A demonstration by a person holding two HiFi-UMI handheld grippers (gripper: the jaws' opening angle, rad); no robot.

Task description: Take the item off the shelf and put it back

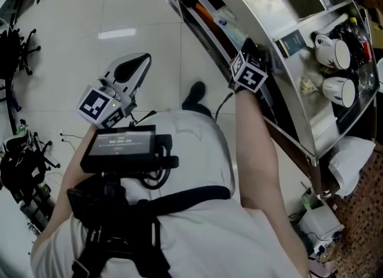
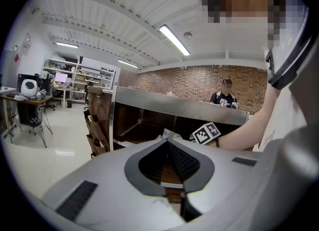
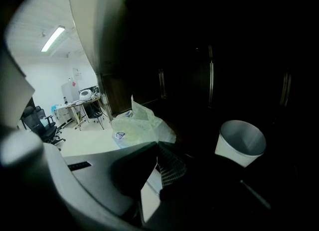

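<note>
Crinkly thin plastic, so the bag (image 3: 137,125) on the shelf (image 1: 291,115) should be light, floppy and slippery. Best to pinch a bunched fold. Right gripper (image 3: 157,144) looks closed on its near edge. Left gripper (image 2: 166,141) is closed and empty, away from the shelf.

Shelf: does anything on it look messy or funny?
The bag on the shelf is crumpled and slumped, not neat. The cup beside it looks tilted, but the camera itself may be leaning.
</note>
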